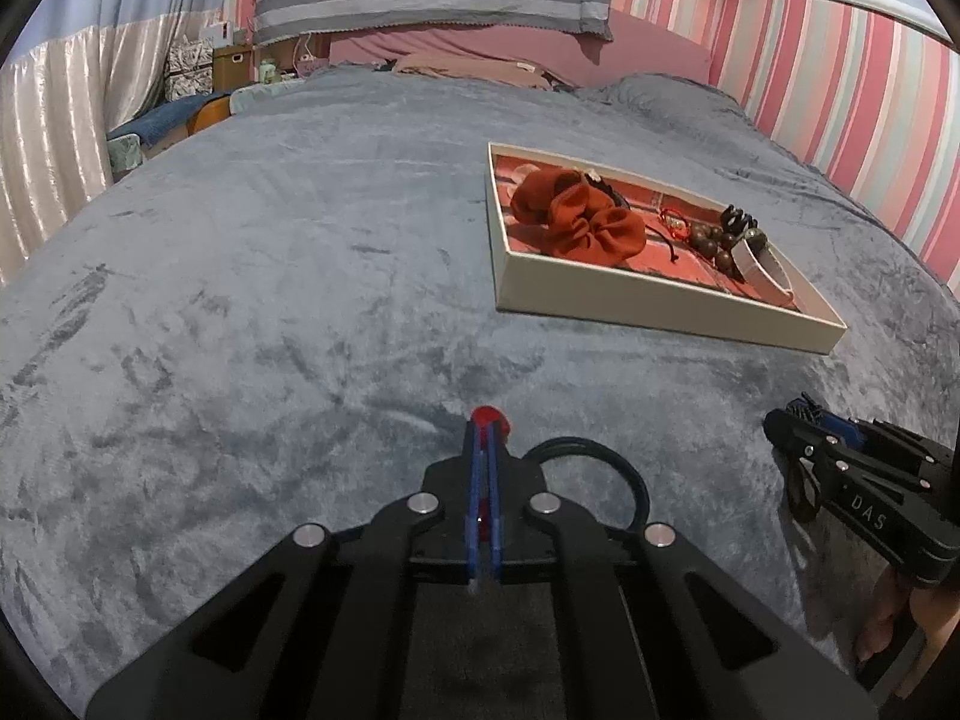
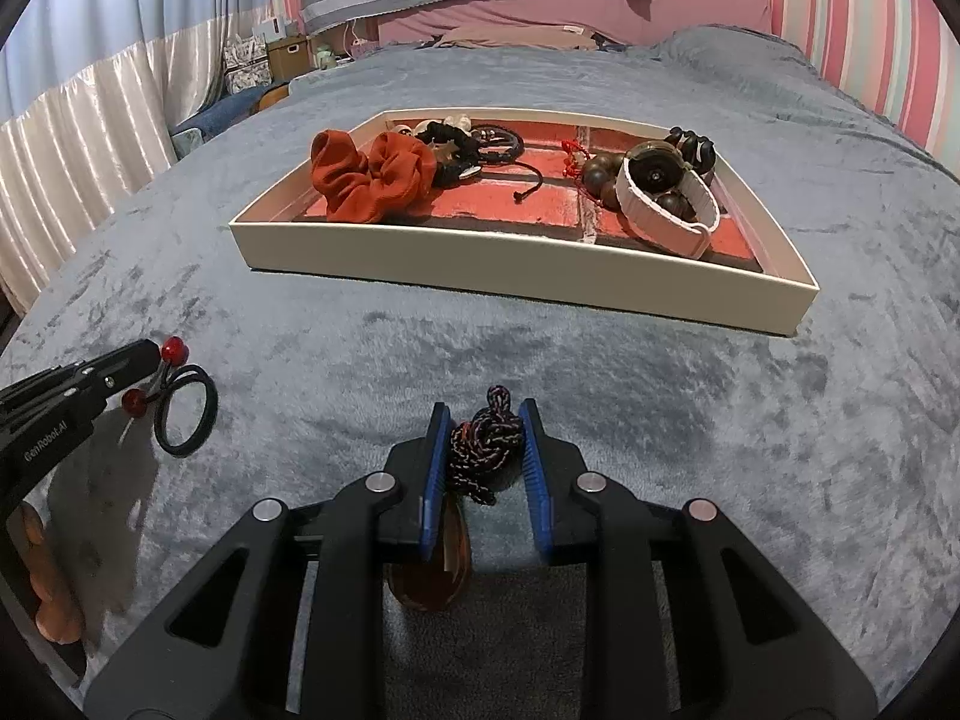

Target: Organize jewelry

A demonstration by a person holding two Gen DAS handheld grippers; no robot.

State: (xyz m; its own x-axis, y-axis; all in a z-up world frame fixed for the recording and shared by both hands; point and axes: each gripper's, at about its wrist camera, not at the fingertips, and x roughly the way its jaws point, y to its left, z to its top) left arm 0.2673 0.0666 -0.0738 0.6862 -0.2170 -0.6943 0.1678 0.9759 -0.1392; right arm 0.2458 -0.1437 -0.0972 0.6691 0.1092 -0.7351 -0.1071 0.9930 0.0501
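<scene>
Where legible: left tongs (image 2: pixel 157 367) "GenRobot.AI", right (image 1: pixel 792 414) "DAS".

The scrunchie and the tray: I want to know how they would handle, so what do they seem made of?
Scrunchie: soft rust-orange fabric, matte, gathered in folds. Tray: probably stiff cream card, with thin flat matte walls; hard to be sure.

We count one tray (image 2: pixel 528 276) on the bed, holding one orange scrunchie (image 2: pixel 372 177) and one white band (image 2: pixel 672 216). Outside it lie one black hair tie (image 2: pixel 186 414) bearing two red beads (image 2: pixel 174 350), and one knotted cord (image 2: pixel 489 435).
</scene>
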